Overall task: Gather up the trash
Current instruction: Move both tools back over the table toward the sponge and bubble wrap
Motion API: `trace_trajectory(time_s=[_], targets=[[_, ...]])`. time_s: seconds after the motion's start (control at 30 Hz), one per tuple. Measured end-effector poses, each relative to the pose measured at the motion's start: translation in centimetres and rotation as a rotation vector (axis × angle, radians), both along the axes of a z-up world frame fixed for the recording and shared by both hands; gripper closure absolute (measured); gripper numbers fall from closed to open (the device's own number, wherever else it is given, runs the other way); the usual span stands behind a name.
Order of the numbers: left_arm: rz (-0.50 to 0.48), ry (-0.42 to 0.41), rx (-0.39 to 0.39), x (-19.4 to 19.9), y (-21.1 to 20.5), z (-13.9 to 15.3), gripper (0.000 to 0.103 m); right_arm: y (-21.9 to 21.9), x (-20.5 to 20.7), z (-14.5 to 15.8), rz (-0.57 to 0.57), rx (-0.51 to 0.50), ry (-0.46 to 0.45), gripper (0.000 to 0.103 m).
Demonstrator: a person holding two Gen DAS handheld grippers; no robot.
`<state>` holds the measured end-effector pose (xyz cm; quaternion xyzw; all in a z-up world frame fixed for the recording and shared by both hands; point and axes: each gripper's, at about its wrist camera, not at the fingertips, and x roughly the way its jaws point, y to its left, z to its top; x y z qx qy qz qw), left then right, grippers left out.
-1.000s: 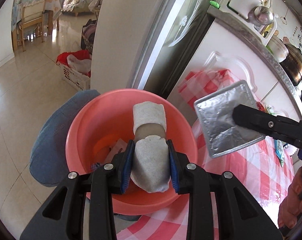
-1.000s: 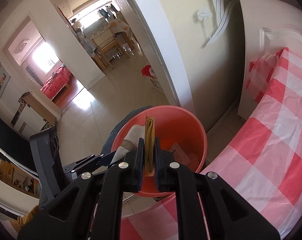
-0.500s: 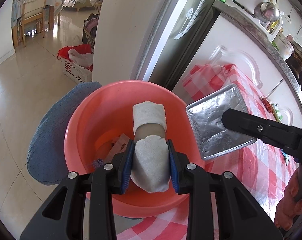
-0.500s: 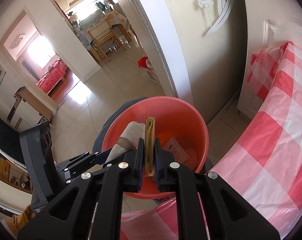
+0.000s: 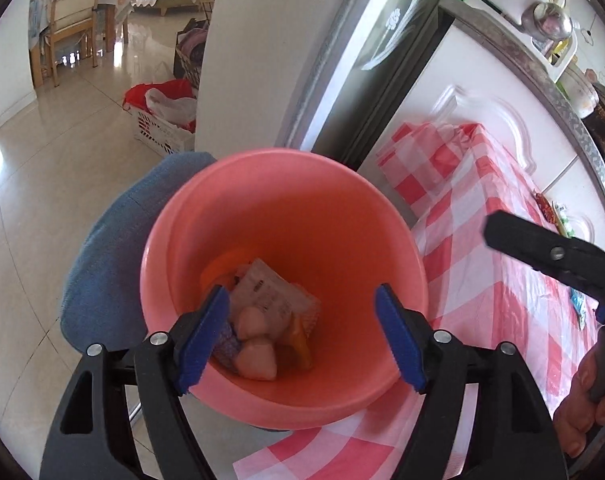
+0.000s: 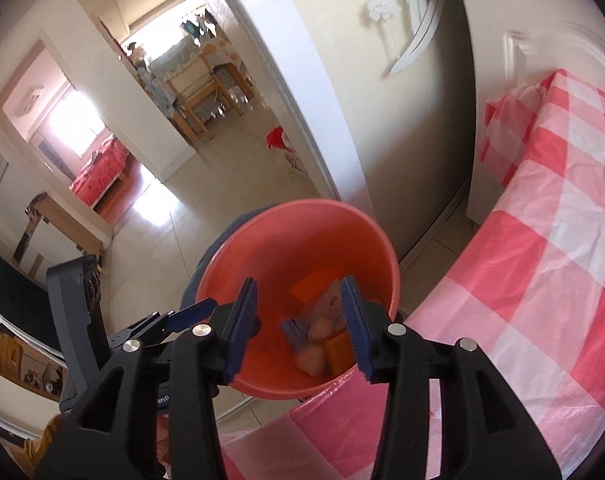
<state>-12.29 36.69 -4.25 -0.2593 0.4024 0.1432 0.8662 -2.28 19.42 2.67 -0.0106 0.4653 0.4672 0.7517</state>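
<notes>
- Your left claw (image 5: 298, 334) hangs over the pink bin (image 5: 282, 216), and its jaws are opening with nothing between them.
- Your right claw (image 6: 300, 326) hangs over the same bin (image 6: 298, 236); its jaws are opening too and hold nothing.
- The trash (image 5: 262, 320) lies at the bottom of the bin, straight below and between the left claw's blue pads (image 5: 200, 336): a white printed wrapper, pale rounded lumps, a purple scrap and an orange piece.
- From the right claw, that same trash (image 6: 318, 332) sits between and beyond its pads, nearer the right-hand one.
- The bin stands just past both claws, beside the edge of the checked cloth (image 5: 498, 248), which spreads to the right of them.
- A blue cushion (image 5: 114, 248) shows under the bin's left side.
- Your right claw's black finger enters the left view from the right, above the cloth and clear of the bin.
</notes>
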Motion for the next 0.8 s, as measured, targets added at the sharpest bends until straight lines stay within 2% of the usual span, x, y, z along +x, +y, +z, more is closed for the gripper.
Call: trace_trajectory(time_s=[0.07, 0.13, 0.17, 0.3, 0.43, 0.53, 0.6, 0.8], targets=[[0.003, -0.027, -0.046, -0.4, 0.4, 0.4, 0.024, -1.3, 0.0, 0.9, -0.029, 0.03, -0.023, 0.041], [0.009, -0.05, -0.065, -0.7, 0.6, 0.9, 0.023, -2.4, -0.1, 1.5, -0.046, 0.048, -0.04, 0.039], [0.011, -0.063, -0.066, -0.9, 0.6, 1.2, 0.023, -3.2, -0.2, 2.0, -0.06, 0.056, -0.055, 0.035], [0.035, -0.143, -0.025, -1.5, -0.1, 2.9, 0.015, -5.8, -0.5, 2.9, -0.087, 0.08, -0.09, 0.031], [0.017, -0.226, -0.007, -1.6, -1.6, 4.6, 0.013, -8.5, -0.7, 3.6, -0.115, 0.096, -0.123, 0.028], [-0.014, -0.235, 0.02, -1.1, -2.8, 5.7, 0.012, -10.6, -0.9, 4.0, -0.137, 0.113, -0.148, 0.026], [0.001, -0.245, 0.062, -1.1, -3.4, 6.5, 0.012, -12.1, -0.9, 4.5, -0.158, 0.131, -0.158, 0.025], [-0.007, -0.206, 0.112, 0.1, -5.0, 8.7, 0.012, -17.2, -0.1, 5.3, -0.243, 0.178, -0.173, 0.023]])
